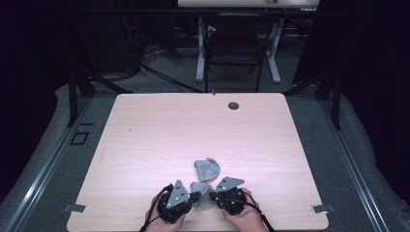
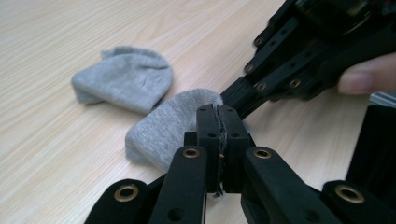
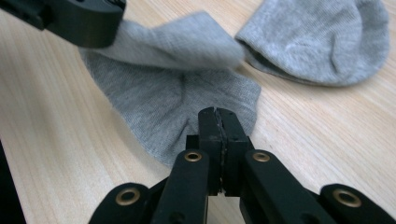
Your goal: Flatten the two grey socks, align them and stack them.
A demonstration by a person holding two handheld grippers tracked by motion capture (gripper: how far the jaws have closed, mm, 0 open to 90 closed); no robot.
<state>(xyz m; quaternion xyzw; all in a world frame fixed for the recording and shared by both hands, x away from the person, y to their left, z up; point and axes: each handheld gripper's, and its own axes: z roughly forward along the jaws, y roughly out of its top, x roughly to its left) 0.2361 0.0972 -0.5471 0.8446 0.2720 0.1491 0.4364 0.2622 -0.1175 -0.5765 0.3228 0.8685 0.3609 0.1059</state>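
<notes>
Two small grey socks lie near the front of the wooden table (image 1: 159, 135). The near sock (image 1: 202, 194) (image 2: 163, 128) (image 3: 154, 100) is stretched between both grippers. My left gripper (image 1: 196, 196) (image 2: 218, 116) is shut on one edge of it and holds that edge lifted, so the fabric folds over; its black jaw tip (image 3: 84, 21) also shows in the right gripper view. My right gripper (image 1: 213, 197) (image 3: 218, 119) is shut on the opposite edge, low by the tabletop, and its tips (image 2: 236, 95) meet the sock in the left gripper view. The far sock (image 1: 207, 168) (image 2: 125, 81) (image 3: 327, 39) lies loose just beyond.
A dark round cable hole (image 1: 233, 105) sits near the table's far edge. Metal brackets (image 1: 72, 208) (image 1: 322, 209) mark the front corners. A black chair (image 1: 234, 46) and a white desk frame stand behind the table. Both hands are close to the front edge.
</notes>
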